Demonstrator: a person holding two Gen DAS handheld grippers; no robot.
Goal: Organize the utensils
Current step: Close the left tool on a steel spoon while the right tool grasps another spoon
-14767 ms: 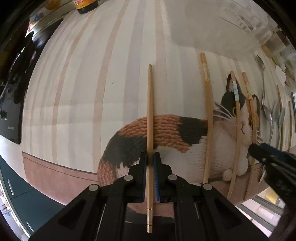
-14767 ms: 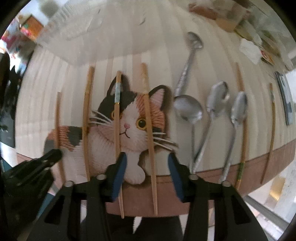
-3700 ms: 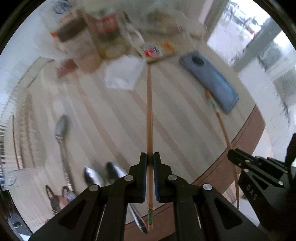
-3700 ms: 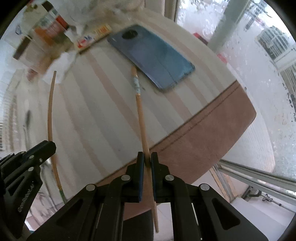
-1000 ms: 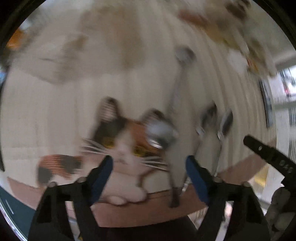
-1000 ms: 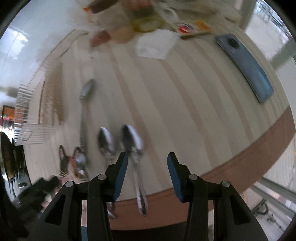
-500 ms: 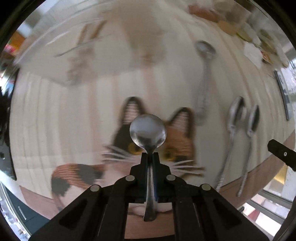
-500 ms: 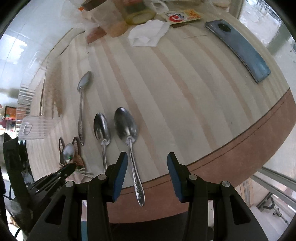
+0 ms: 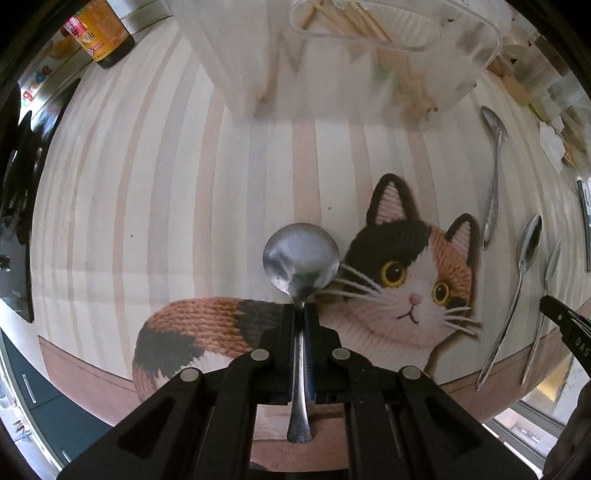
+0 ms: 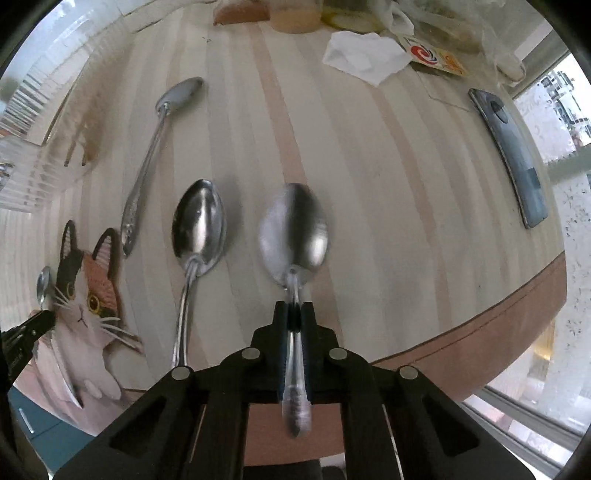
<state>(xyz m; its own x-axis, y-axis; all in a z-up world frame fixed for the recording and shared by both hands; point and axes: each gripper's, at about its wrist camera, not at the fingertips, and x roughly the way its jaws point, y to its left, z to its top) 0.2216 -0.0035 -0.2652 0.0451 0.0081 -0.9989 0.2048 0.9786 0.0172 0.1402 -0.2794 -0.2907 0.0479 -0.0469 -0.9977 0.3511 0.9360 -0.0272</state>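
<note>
- left tongs [image 9: 302,314] are clamped on the neck of a round-bowled spoon [image 9: 301,258], handle running back between the fingers, bowl sticking out front over the cat picture [image 9: 402,284] on the bench [image 9: 184,184]. gripping right at the neck probably keeps the heavy end from swinging.
- right tongs [image 10: 294,314] are pinched shut on the neck of an oval spoon [image 10: 293,236], same kind of grip. i can't tell if it's lifted or resting on the bench.
- just left of that one lies another oval spoon [image 10: 197,225], bowl forward, parallel to the held one and not touching it. handles point toward the bench edge, so they're easy to grab from this side.
- a bit farther back there's a long slim spoon [image 10: 153,144], slightly angled, well apart from the others.
- beyond the left tongs is a clear plastic container [image 9: 351,55] with wooden chopsticks [image 9: 354,22] already in it. looks like the drop-off spot, so my guess is both held spoons are headed there.
- way at the back: a dark sauce bottle [image 9: 99,33] in the left view, and a crumpled tissue [image 10: 365,55] plus a blue-grey phone [image 10: 513,155] in the right view. none of it is in the way.
- by my count two spoons are in hand and two are yet to be picked up.
</note>
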